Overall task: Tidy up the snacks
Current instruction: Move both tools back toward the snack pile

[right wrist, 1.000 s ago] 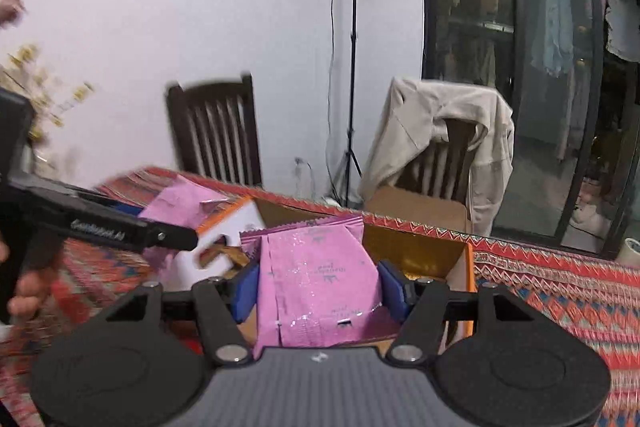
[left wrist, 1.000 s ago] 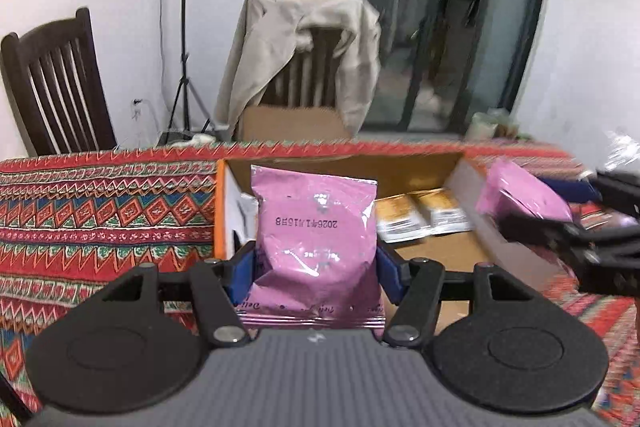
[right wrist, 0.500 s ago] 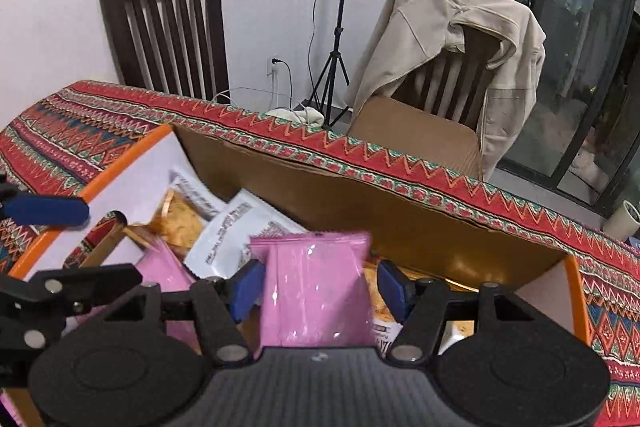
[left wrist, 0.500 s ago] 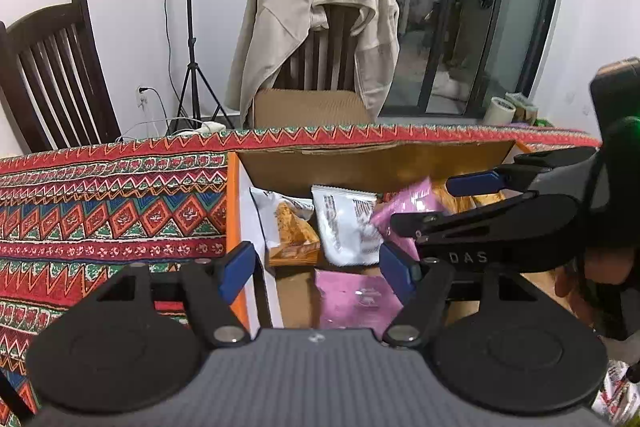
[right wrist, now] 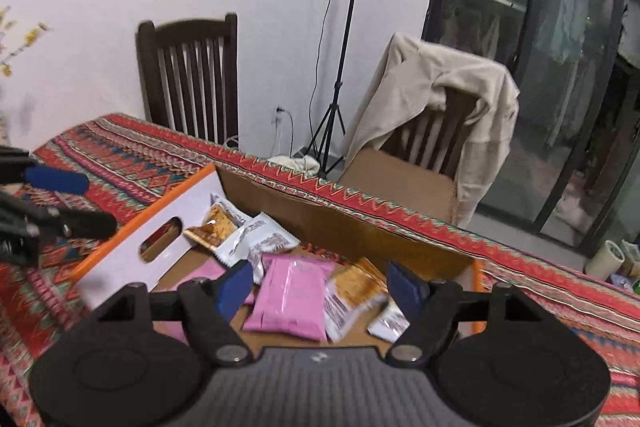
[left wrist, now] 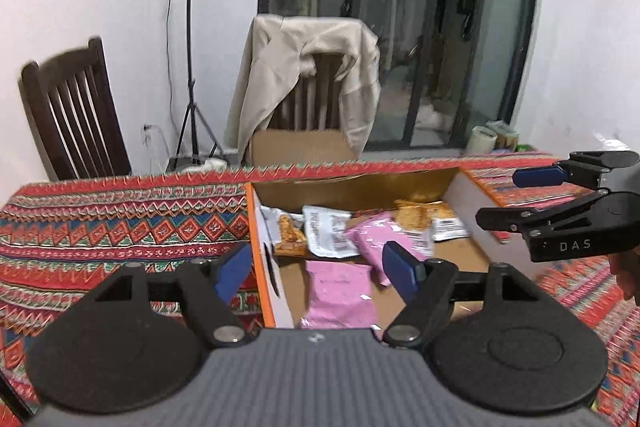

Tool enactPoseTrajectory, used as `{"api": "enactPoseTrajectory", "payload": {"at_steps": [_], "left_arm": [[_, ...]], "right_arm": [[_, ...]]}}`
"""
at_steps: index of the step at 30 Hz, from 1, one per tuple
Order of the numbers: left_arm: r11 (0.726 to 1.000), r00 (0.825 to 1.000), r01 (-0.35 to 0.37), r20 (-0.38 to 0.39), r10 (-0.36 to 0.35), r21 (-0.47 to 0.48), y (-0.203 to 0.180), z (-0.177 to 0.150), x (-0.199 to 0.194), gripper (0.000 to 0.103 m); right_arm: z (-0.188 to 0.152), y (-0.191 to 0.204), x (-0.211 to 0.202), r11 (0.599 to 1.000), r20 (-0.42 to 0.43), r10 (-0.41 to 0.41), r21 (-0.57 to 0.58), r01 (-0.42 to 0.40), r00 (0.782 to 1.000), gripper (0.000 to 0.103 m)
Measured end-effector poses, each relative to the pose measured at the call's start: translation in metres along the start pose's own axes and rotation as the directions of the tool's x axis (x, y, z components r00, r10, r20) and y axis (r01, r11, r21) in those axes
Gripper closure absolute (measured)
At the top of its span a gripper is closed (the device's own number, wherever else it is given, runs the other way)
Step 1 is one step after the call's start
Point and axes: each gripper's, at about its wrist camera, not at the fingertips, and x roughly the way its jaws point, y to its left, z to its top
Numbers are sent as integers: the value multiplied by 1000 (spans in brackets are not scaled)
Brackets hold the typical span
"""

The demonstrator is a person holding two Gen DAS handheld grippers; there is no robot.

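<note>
An open cardboard box (left wrist: 259,227) with an orange rim stands on the patterned tablecloth and holds pink, white and orange snack packets. One pink packet (left wrist: 340,293) lies flat at the near end of the box floor, and a second pink packet (right wrist: 290,297) rests on the other snacks. My left gripper (left wrist: 316,267) hovers over the box's near left corner, jaws opening, with nothing between the pads. My right gripper (right wrist: 320,285) hangs above the second pink packet, jaws opening and clear of it. Each gripper shows in the other's view: right gripper (left wrist: 516,197), left gripper (right wrist: 80,201).
The tablecloth (left wrist: 120,235) covers the table around the box (right wrist: 132,247). Behind the table stand a dark wooden chair (left wrist: 76,115), a light stand (left wrist: 192,67) and a chair draped with a beige jacket (left wrist: 308,79) that carries a cardboard carton. A tape roll (right wrist: 608,259) sits at far right.
A second ago each gripper was shut on a pink packet. Both packets were let go into the box, and both grippers have drawn back from it with wider jaws.
</note>
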Motion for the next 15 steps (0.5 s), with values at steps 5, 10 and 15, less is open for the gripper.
{"api": "enactPoseTrajectory", "payload": {"at_steps": [5, 10, 15], "left_arm": [[1000, 997, 31, 67, -31, 0, -15, -30, -73, 24], [1000, 992, 10, 125, -10, -1, -30, -64, -132, 20], [1000, 986, -11, 167, 13, -18, -48, -109, -181, 19]], "right_arm": [[-31, 0, -74, 1000, 47, -25, -15, 25, 999, 24], [-68, 5, -146, 999, 101, -33, -7, 34, 994, 23], [-110, 15, -211, 999, 161, -43, 15, 41, 986, 16]]}}
